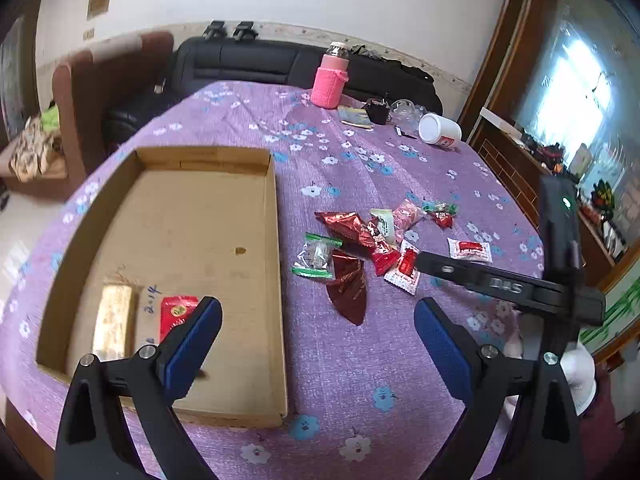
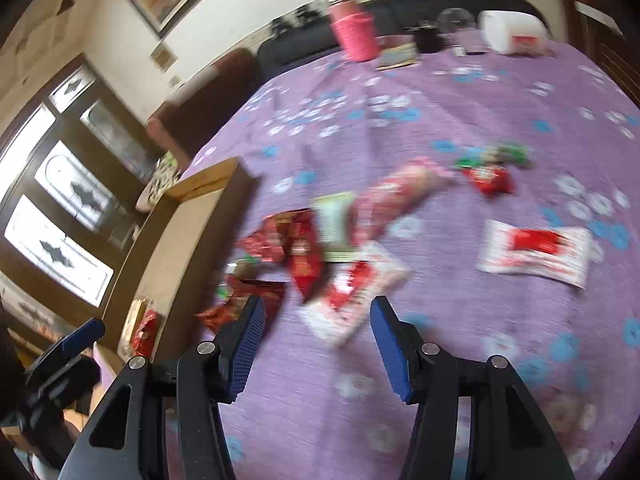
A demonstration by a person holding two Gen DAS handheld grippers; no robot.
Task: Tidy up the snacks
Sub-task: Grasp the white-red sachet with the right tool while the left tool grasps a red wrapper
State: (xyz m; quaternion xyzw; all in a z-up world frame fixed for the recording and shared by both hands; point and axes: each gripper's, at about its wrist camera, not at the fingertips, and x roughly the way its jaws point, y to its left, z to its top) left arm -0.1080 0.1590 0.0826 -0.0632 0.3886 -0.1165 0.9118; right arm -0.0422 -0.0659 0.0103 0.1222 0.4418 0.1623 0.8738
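Note:
A shallow cardboard tray (image 1: 276, 240) lies on the purple flowered tablecloth; a pale wafer bar (image 1: 114, 322) and a red packet (image 1: 174, 314) rest in its near corner. A heap of wrapped snacks (image 1: 372, 244) sits to the right of the tray: dark red foil cones, a clear green-edged pack, white-and-red sachets. My left gripper (image 1: 318, 316) hangs wide open over the tray's right wall, holding nothing. My right gripper (image 2: 318, 316) stands open just short of a white-and-red sachet (image 2: 352, 296), nothing between its blue pads. The right wrist view is blurred. The other gripper's finger (image 1: 472, 274) reaches toward the heap.
At the table's far edge stand a pink-sleeved bottle (image 1: 330, 76), a toppled white tub (image 1: 438, 130), a small dark object and a flat card. Another white-and-red sachet (image 2: 534, 250) lies apart on the right. A dark sofa and a brown chair stand behind the table.

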